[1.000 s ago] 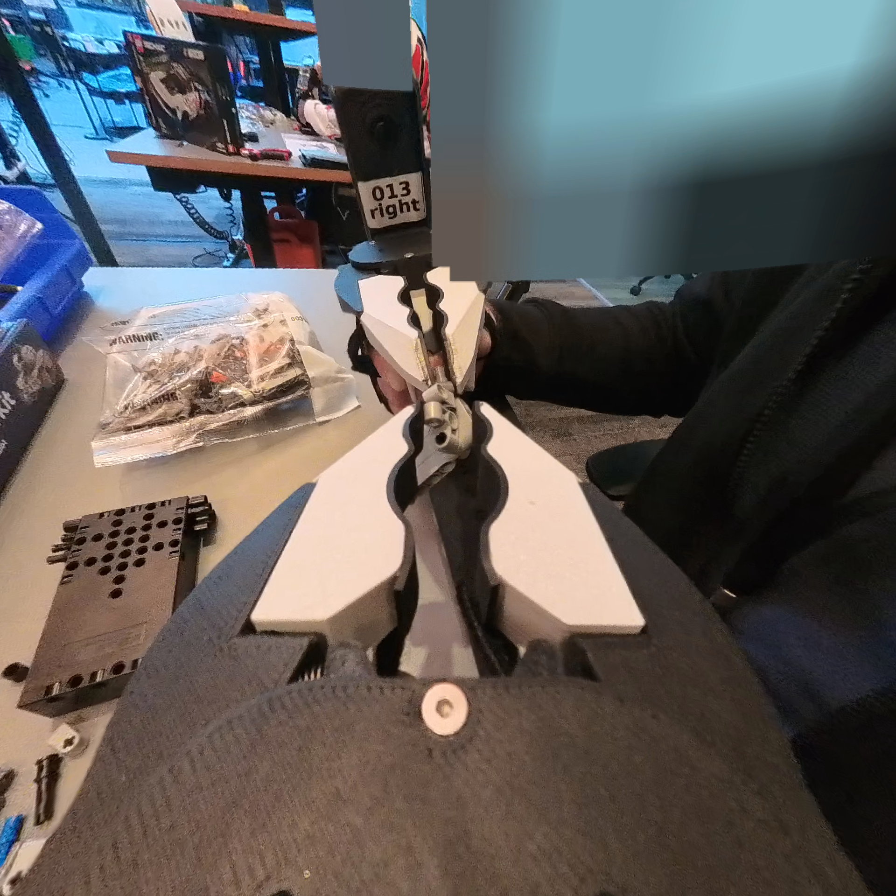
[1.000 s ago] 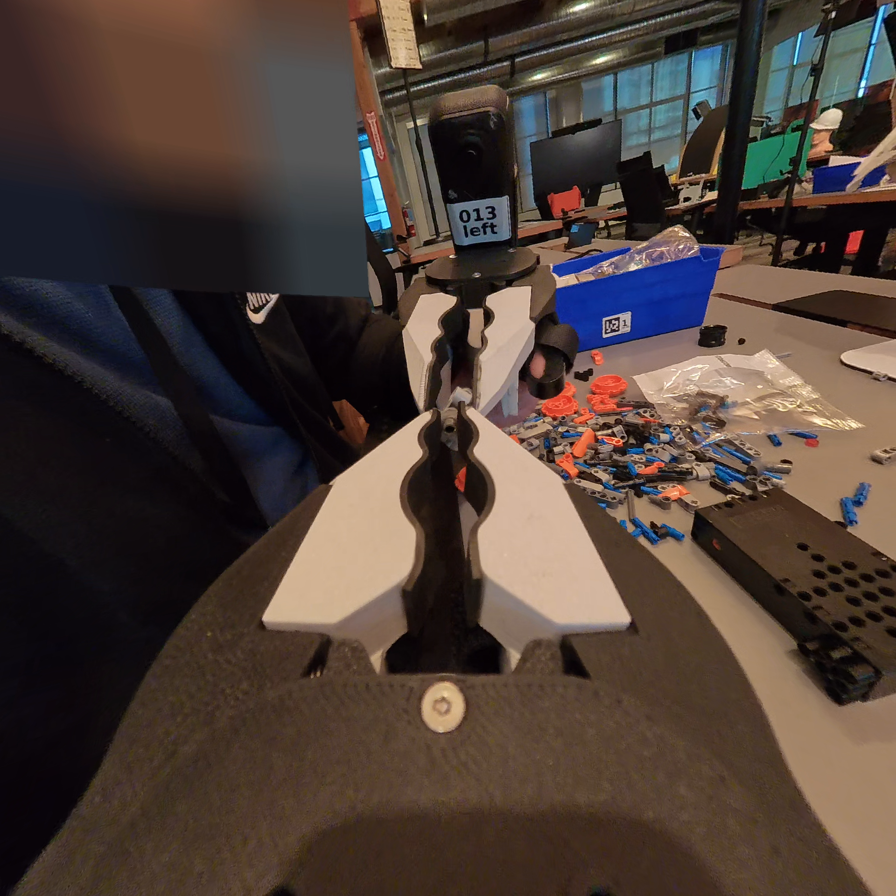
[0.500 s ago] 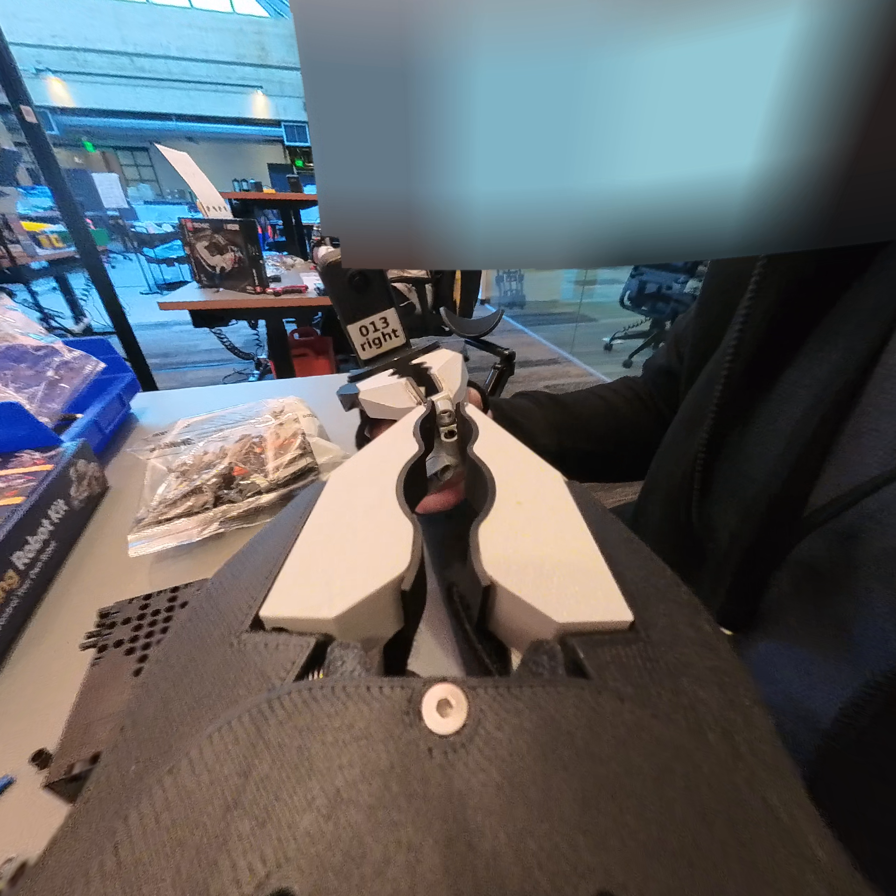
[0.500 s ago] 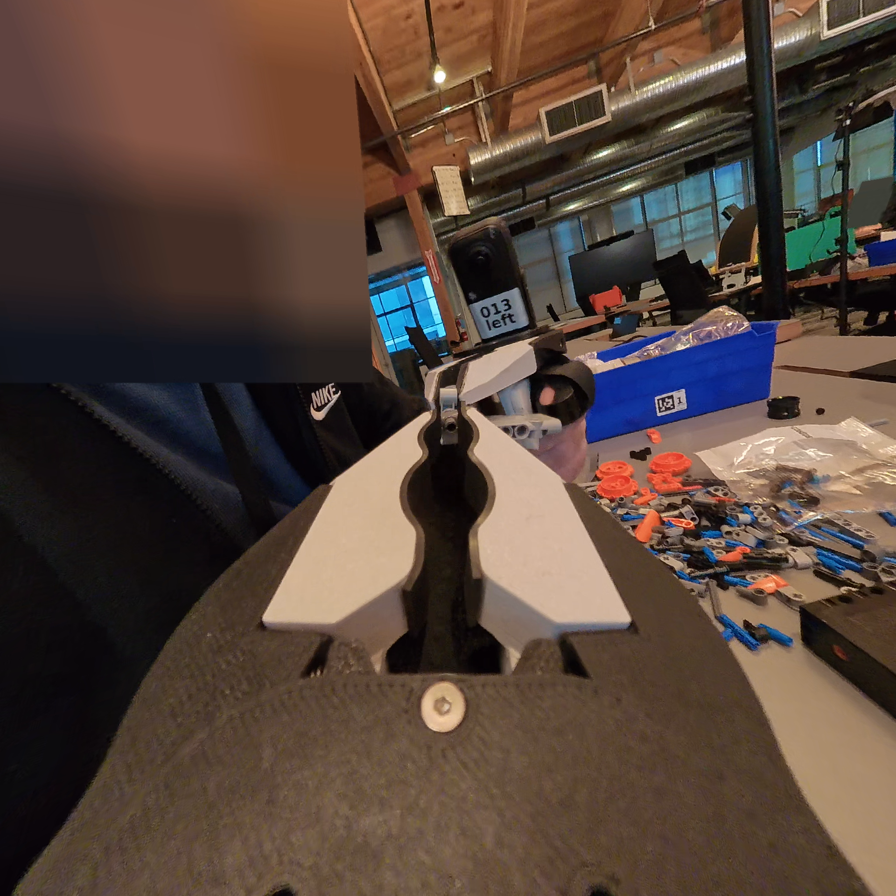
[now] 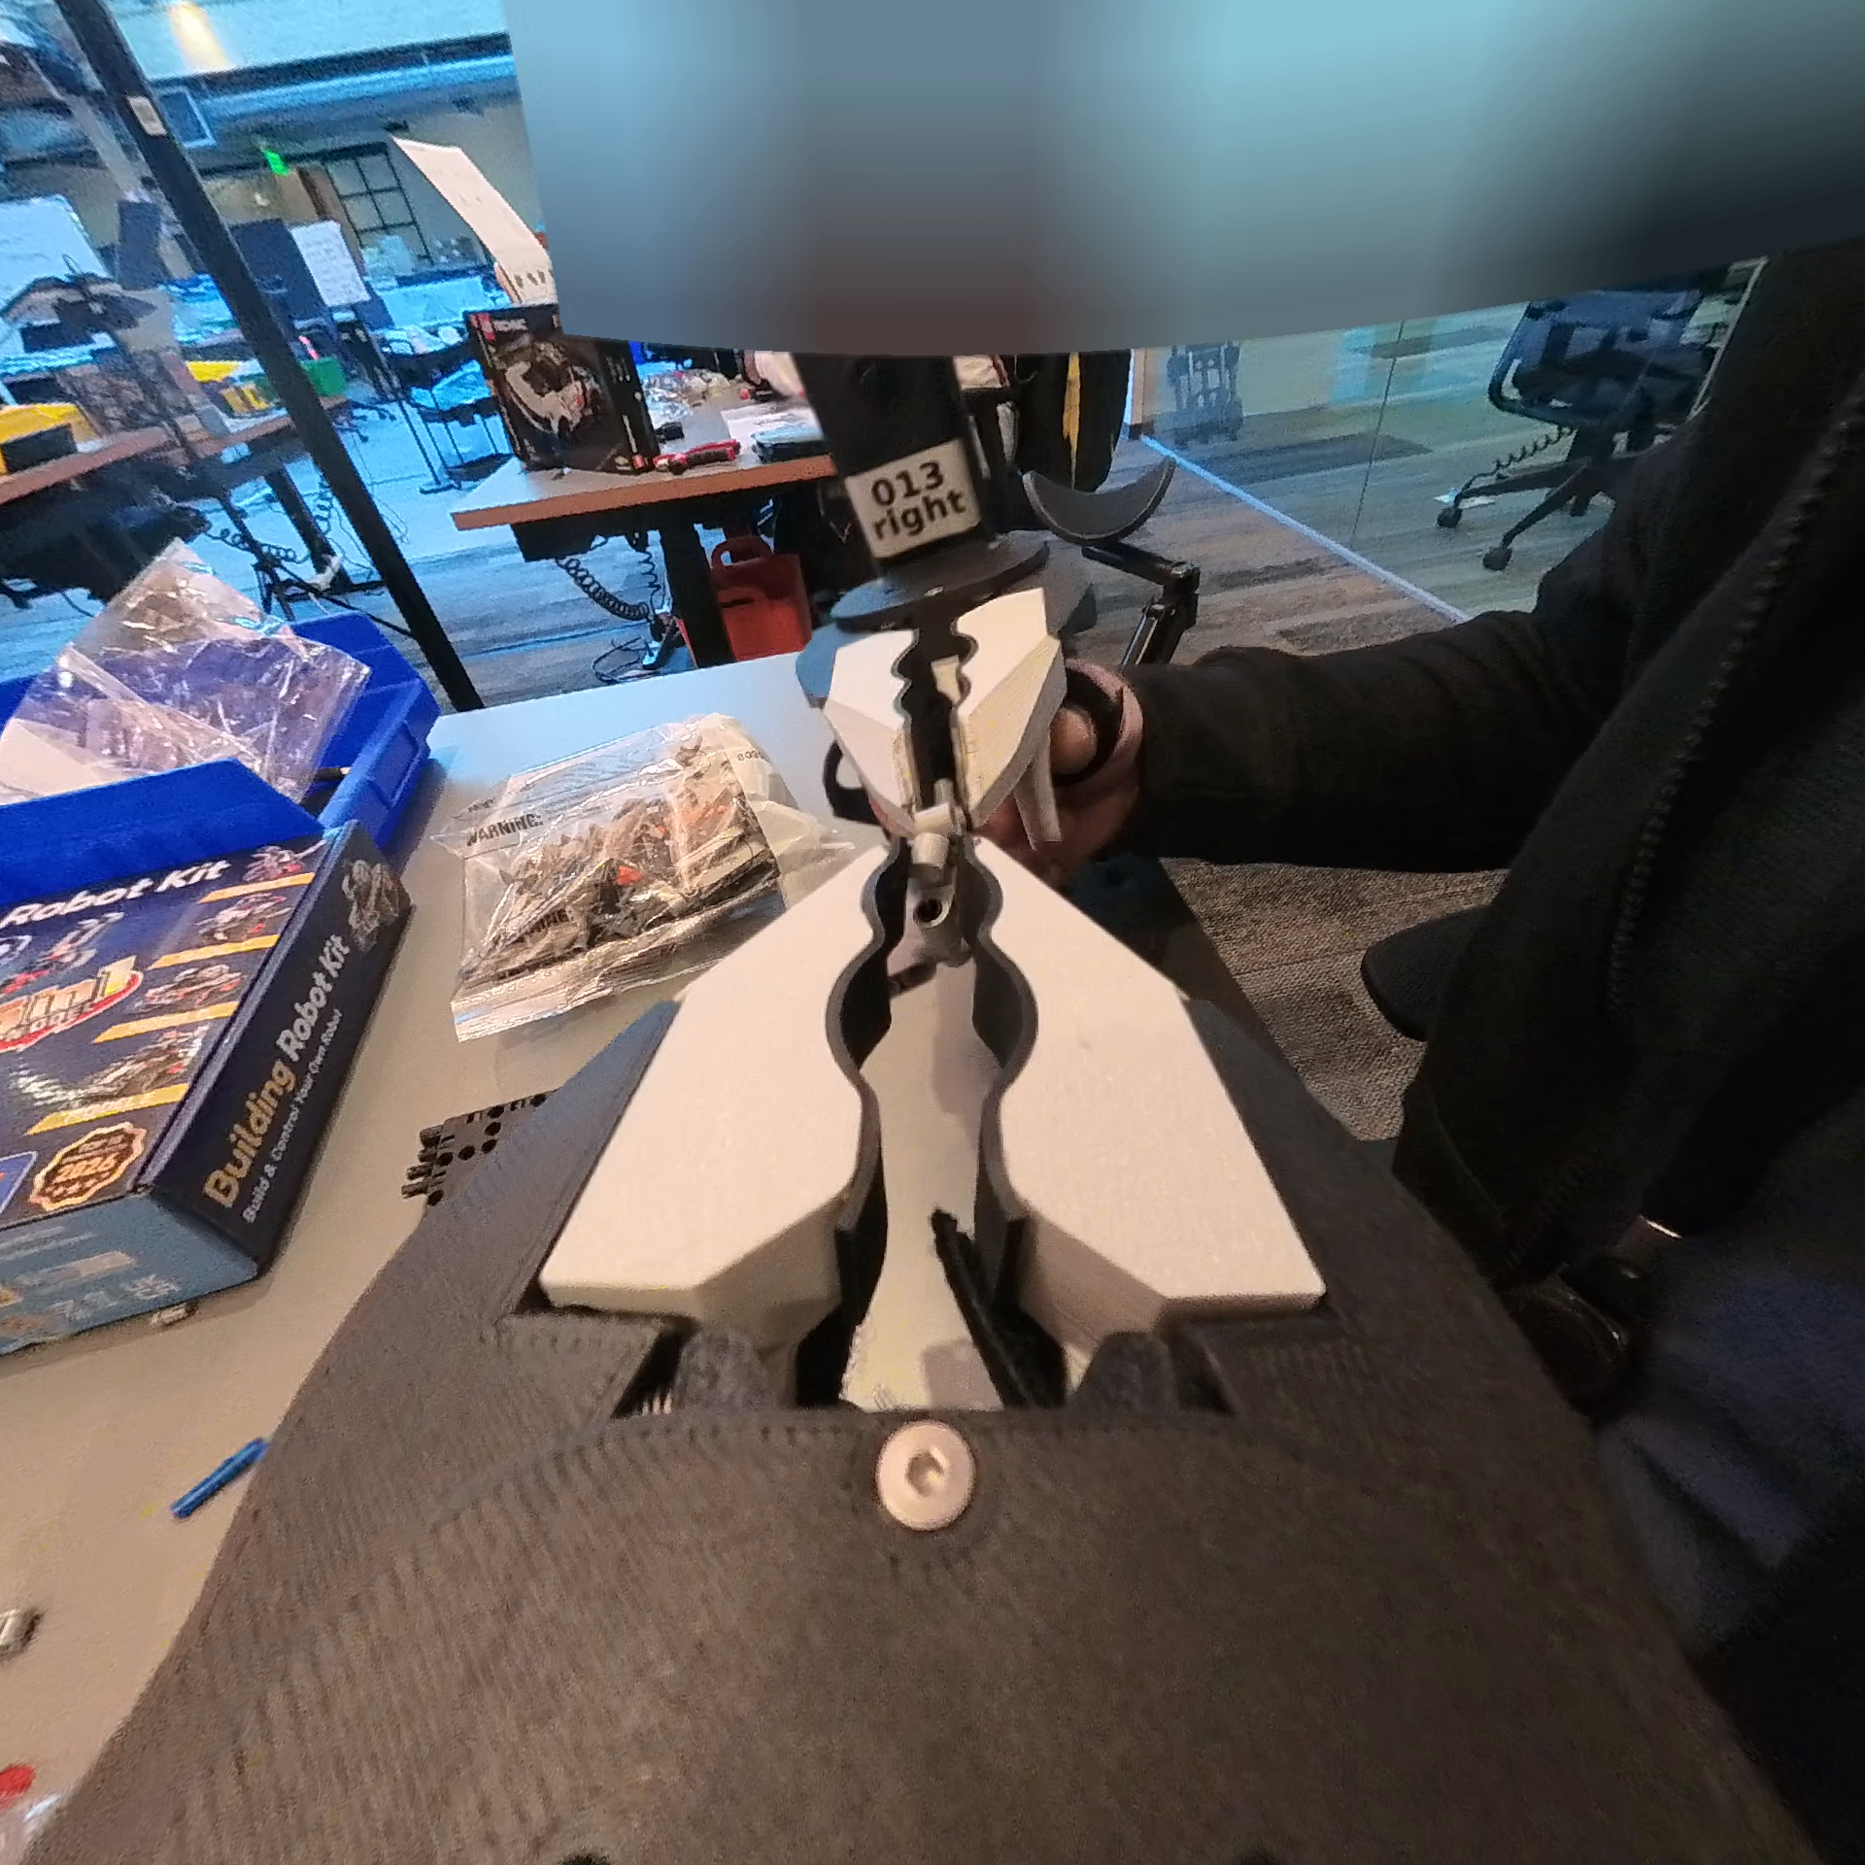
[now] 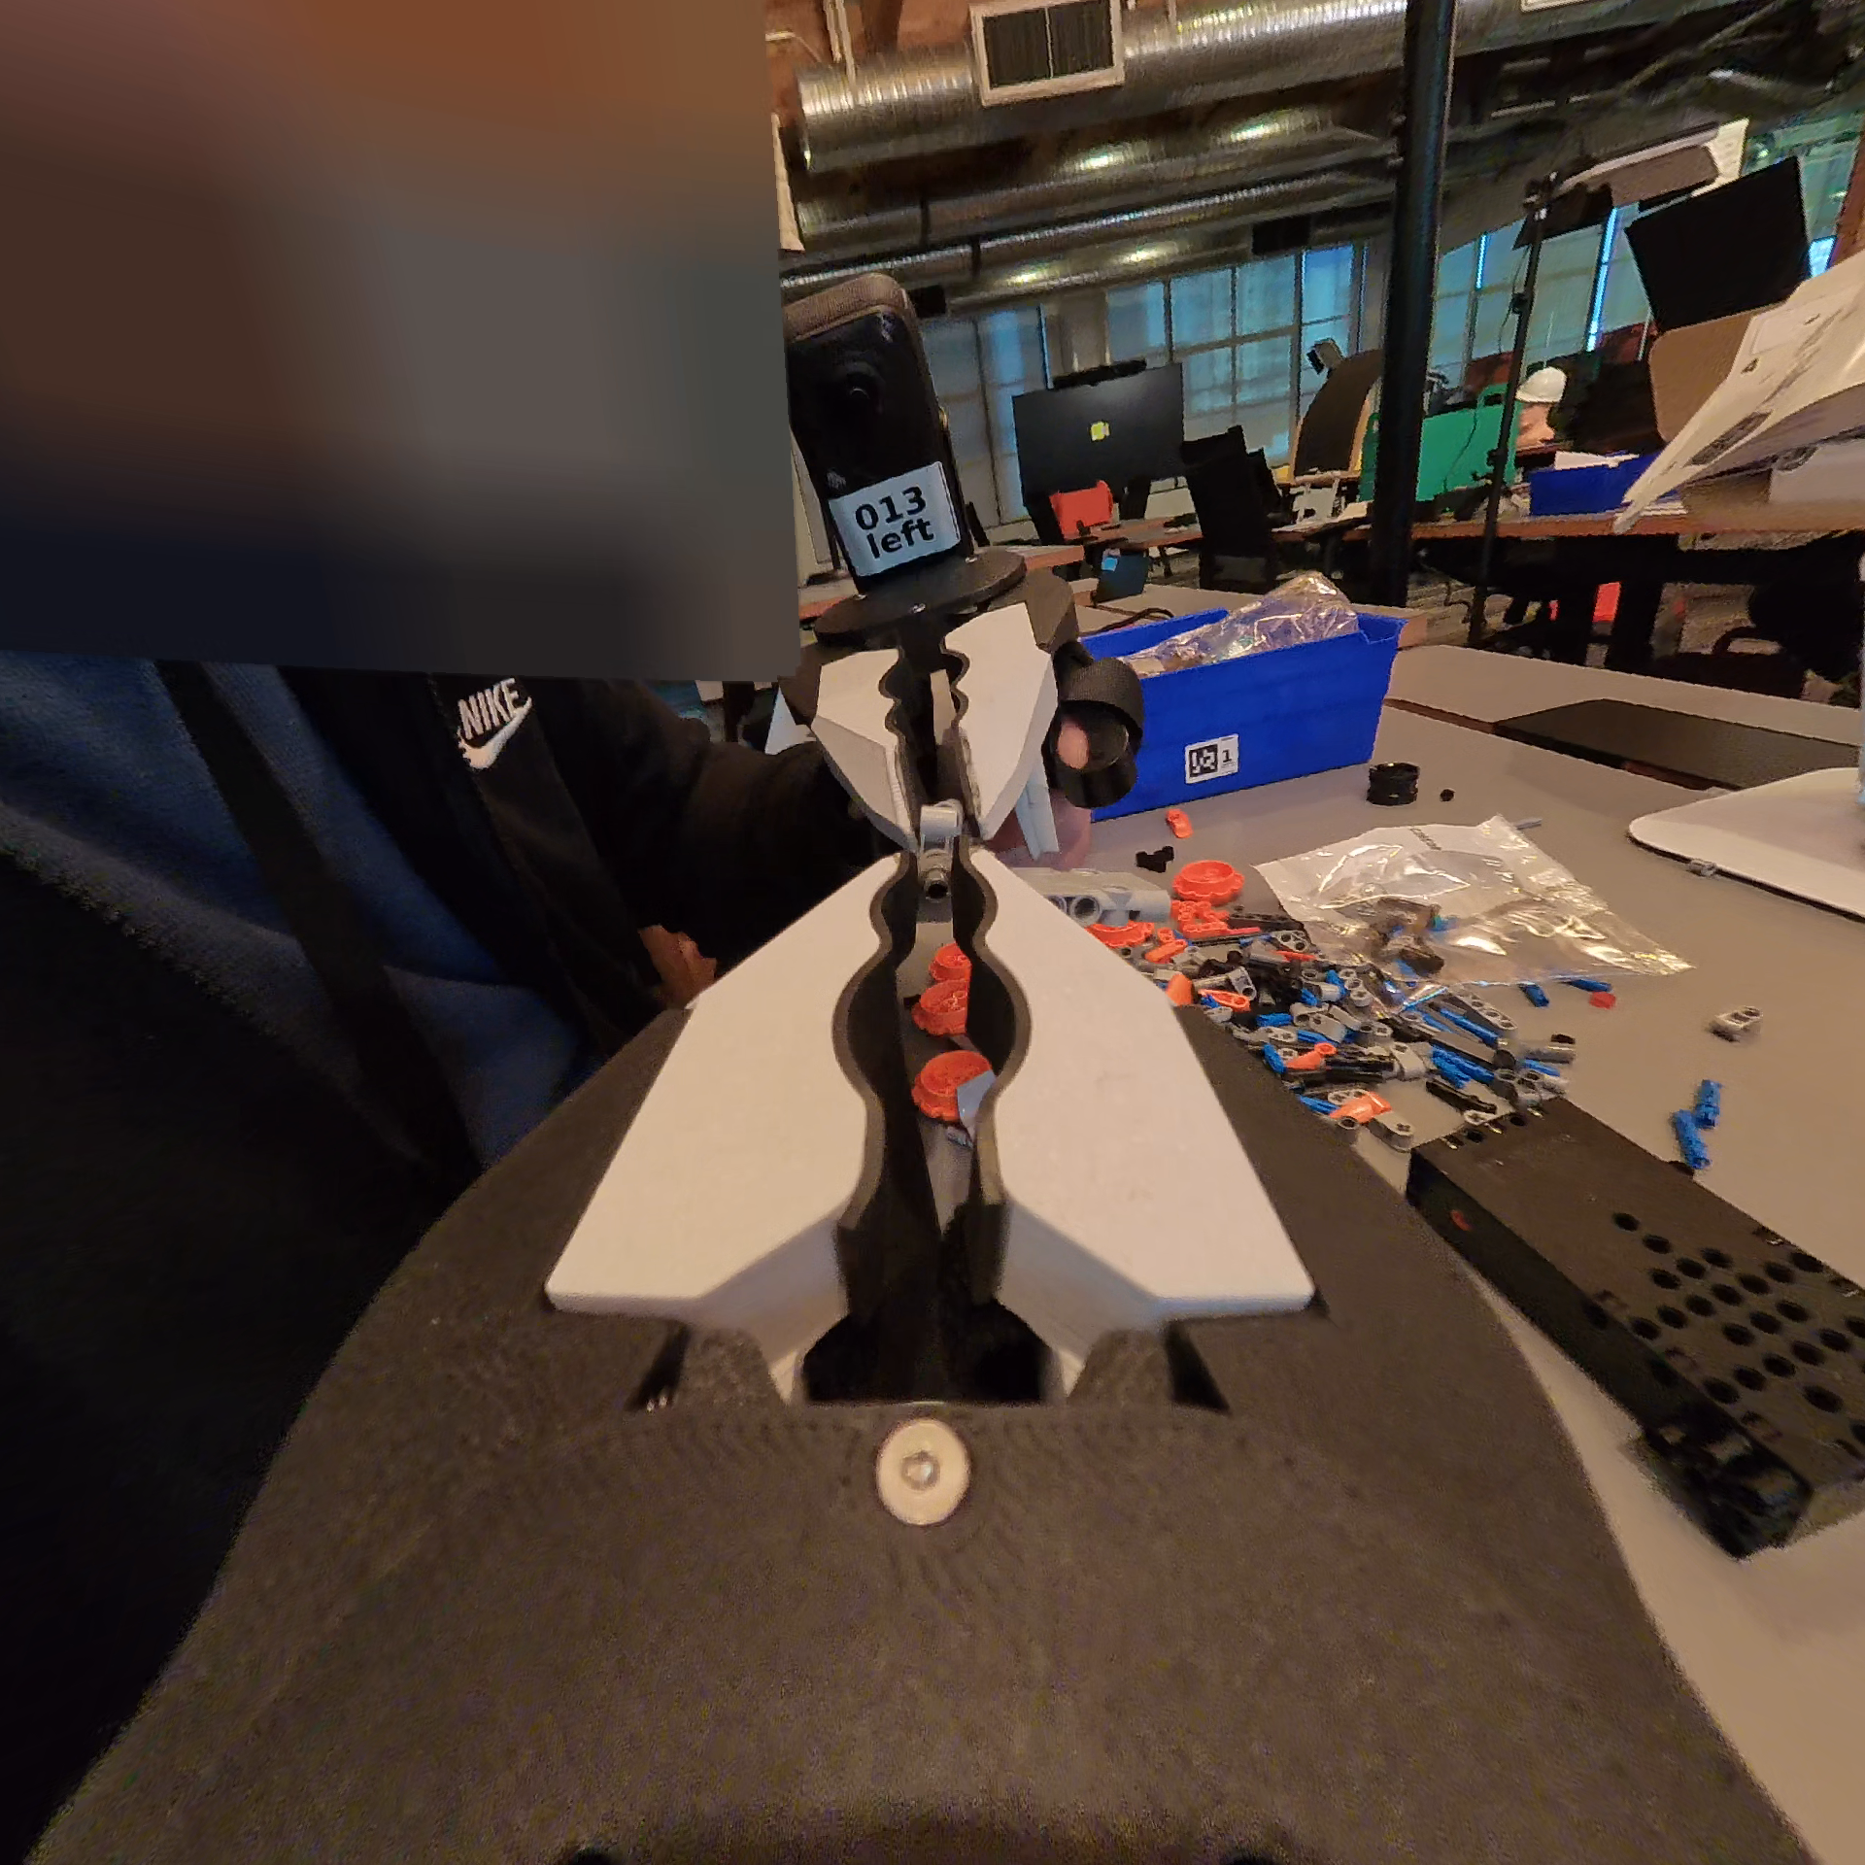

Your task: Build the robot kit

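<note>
Left gripper (image 5: 930,888) is pinched narrow on a grey connector (image 5: 928,901). Right gripper (image 6: 937,874), tip to tip with it above the near table (image 5: 121,1413) edge, nips a small grey pin (image 6: 939,876).

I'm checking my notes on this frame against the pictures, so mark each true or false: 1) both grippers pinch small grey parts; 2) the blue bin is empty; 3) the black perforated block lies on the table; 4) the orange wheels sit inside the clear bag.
1) True: the left gripper and the right gripper each pinch a small grey part, tip to tip.
2) False: the blue bin holds clear plastic bags.
3) True: the black perforated block lies flat on the table.
4) False: the orange wheels lie loose on the table, beside the clear bag.
</note>
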`<state>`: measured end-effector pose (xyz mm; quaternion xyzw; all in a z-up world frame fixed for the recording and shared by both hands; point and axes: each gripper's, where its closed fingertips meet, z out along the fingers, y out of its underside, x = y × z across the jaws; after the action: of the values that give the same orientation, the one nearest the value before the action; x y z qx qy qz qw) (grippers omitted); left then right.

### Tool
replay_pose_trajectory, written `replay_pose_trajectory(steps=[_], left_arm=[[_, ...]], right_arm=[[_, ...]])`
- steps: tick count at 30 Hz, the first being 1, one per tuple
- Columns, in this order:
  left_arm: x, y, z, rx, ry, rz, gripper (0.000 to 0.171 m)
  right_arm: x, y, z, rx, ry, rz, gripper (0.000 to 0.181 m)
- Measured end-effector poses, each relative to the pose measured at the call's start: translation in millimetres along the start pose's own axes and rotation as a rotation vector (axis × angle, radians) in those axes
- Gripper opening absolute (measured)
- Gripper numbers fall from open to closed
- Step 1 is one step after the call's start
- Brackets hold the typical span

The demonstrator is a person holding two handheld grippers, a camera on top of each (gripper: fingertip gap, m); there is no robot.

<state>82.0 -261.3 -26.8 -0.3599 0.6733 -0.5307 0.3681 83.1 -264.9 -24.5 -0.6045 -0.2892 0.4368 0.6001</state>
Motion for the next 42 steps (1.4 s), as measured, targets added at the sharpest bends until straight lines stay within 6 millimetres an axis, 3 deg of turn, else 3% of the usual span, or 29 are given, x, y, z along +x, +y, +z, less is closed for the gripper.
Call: replay_pose_trajectory(steps=[7,18,30,33,35,37,42], left_arm=[[2.5,1.0,-0.8,-0.023,0.013,0.026,0.005],[30.1,-8.6,-3.8,0.063,0.208,0.03,0.005],[60.8,-5.0,-11.9,0.053,0.455,0.042,0.005],[41.5,-2.6,-12.6,-0.001,0.315,0.064,0.005],[28.8,-2.1,-24.7,-0.027,0.239,0.065,0.008],[5.7,13.7,-37.7,-0.136,0.103,0.091,0.014],[-38.7,47.1,-85.4,-0.326,-0.136,0.083,0.016]], right_arm=[[-0.8,0.7,-2.0,-0.001,-0.021,0.011,0.005],[-16.8,0.2,1.7,0.066,-0.19,0.148,0.005],[-38.1,9.5,10.3,-0.032,-0.386,0.202,0.005],[-23.7,6.5,5.3,-0.06,-0.278,0.157,0.005],[-5.0,10.8,-4.5,-0.11,-0.152,0.109,0.005],[15.4,18.8,-15.5,-0.185,-0.015,0.049,0.005],[59.8,76.3,-43.1,-0.646,0.267,-0.136,0.005]])
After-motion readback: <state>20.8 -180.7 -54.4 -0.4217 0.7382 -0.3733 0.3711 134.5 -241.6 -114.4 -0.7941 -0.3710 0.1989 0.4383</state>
